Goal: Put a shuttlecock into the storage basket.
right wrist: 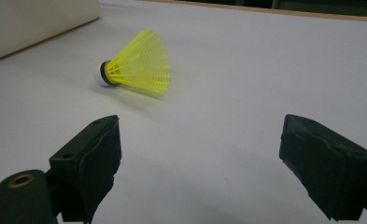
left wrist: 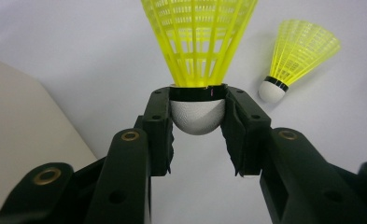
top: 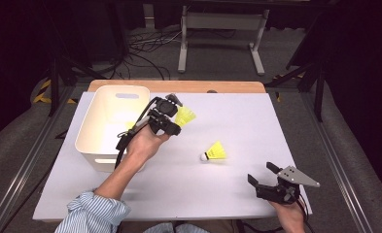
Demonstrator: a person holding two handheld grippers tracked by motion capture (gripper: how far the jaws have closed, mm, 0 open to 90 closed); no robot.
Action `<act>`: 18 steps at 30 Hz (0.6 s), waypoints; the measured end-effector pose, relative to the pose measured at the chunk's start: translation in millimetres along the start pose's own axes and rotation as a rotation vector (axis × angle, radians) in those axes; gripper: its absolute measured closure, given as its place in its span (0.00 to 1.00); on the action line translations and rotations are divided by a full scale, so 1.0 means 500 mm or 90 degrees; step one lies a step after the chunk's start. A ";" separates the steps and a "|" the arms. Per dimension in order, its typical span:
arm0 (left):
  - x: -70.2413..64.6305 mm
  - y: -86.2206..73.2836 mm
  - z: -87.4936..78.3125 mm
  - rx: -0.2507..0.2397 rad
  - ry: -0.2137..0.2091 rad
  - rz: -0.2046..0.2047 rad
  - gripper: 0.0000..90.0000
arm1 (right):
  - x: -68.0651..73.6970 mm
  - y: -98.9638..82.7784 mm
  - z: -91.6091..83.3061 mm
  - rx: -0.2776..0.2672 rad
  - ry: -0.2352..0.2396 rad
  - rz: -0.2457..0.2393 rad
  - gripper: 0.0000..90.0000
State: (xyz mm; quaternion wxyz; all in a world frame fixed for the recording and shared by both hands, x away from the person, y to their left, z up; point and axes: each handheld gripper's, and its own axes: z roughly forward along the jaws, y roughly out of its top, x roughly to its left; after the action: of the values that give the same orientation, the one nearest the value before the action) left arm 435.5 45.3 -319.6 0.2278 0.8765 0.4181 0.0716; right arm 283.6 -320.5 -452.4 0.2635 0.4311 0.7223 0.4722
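A yellow shuttlecock (left wrist: 197, 42) with a white cork is held in my left gripper (left wrist: 197, 116); the jaws are shut on the cork and the skirt points away. In the high view my left gripper (top: 171, 119) holds that shuttlecock (top: 184, 116) above the table, just right of the white bin (top: 112, 127). A second yellow shuttlecock (top: 215, 152) lies on its side on the white table top, also visible in my left gripper view (left wrist: 298, 58) and my right gripper view (right wrist: 134, 65). My right gripper (top: 262, 174) rests near the front right edge, jaws wide open with nothing between them (right wrist: 200, 154).
The white bin stands at the left of the white table (top: 237, 121), its corner showing in the left gripper view (left wrist: 27, 135). A wooden strip (top: 179, 86) runs along the far edge. Cables and a metal stand (top: 222, 34) lie on the floor beyond.
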 end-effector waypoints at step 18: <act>0.013 -0.001 -0.022 -0.002 -0.002 -0.007 0.72 | 0.000 0.000 0.000 0.000 0.000 0.001 0.15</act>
State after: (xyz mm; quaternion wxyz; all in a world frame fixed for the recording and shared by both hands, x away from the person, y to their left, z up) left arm 435.9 54.4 -310.6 0.2301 0.8740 0.4224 0.0691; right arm 283.7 -320.5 -452.4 0.2633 0.4314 0.7222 0.4722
